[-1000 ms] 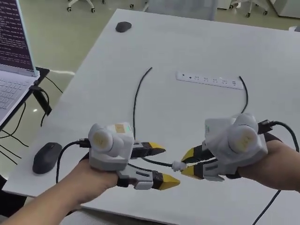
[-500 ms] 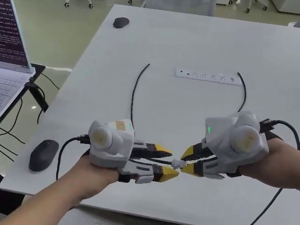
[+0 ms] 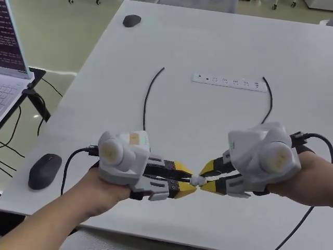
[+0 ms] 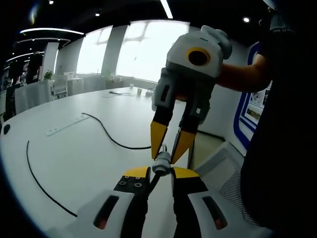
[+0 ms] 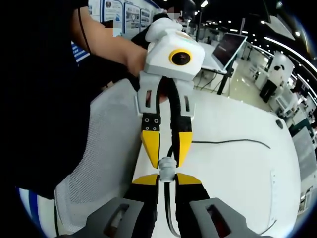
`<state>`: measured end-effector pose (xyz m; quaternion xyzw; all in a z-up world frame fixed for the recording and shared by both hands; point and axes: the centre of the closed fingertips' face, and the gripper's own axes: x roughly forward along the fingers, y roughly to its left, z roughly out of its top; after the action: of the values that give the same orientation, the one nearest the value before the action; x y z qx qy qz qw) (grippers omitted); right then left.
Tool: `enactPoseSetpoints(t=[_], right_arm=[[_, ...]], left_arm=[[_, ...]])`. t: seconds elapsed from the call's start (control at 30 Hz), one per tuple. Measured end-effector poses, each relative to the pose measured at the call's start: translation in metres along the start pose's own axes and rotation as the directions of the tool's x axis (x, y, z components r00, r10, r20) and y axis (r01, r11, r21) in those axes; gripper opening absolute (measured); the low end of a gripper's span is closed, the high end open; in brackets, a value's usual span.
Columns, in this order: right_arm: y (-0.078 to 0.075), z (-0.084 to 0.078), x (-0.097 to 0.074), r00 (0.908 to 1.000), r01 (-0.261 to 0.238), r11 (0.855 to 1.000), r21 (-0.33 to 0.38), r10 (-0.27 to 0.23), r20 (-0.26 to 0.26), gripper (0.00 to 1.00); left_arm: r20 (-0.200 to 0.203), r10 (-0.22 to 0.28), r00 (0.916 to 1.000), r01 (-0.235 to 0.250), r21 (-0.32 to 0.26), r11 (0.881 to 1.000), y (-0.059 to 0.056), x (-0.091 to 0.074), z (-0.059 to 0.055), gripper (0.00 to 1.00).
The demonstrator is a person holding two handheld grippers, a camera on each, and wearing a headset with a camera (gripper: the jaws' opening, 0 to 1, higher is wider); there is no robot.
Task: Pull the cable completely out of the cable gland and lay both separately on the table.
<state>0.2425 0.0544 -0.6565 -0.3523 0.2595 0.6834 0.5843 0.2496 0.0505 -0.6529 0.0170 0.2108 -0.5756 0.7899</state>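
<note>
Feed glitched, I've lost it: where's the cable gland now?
Head view, low centre: the cable gland sits on the cable over the table's near side, where left gripper and right gripper meet tip to tip.

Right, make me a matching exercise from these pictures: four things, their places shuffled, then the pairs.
1 cable gland
2 power strip
3 nearer mouse
4 laptop

A off the table, to its left
B between the left gripper and the right gripper
C flat on the table, beyond the grippers
D on the table, by its left edge

Pairs: 1-B, 2-C, 3-D, 4-A
</note>
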Motion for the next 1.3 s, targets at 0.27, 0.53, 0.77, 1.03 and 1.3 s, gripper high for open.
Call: enactPoseSetpoints(t=[0.27,0.53,0.77,1.03,1.3], right_arm=[[-0.003,-0.002,-0.002,0.9993,-0.025,1.0,-0.01,0.026,0.026,0.06],[-0.008,-0.001,-0.008,0.9927,-0.036,0.999,0.035,0.032,0.116,0.07],[-0.008,0.002,-0.011,0.9934,-0.015,0.999,-0.04,0.02,0.113,0.07],[-0.01,0.003,-0.013,0.9844,-0.007,0.995,0.098,-0.011,0.176,0.08],[-0.011,0.008,-0.027,0.9403,-0.102,0.944,0.313,-0.011,0.34,0.12]], left_arm=[[0.018,-0.006,0.9998,0.006,0.032,0.999,0.001,0.001,0.003,0.16],[0.033,-0.001,0.9995,0.001,0.001,1.0,0.005,0.001,0.008,0.15],[0.007,-0.016,0.9998,0.016,-0.006,1.0,0.005,0.0,0.014,0.15],[0.002,-0.012,0.9999,0.012,-0.029,1.0,0.002,-0.002,0.017,0.15],[0.01,-0.025,0.9996,0.025,-0.017,1.0,-0.001,-0.004,0.024,0.15]])
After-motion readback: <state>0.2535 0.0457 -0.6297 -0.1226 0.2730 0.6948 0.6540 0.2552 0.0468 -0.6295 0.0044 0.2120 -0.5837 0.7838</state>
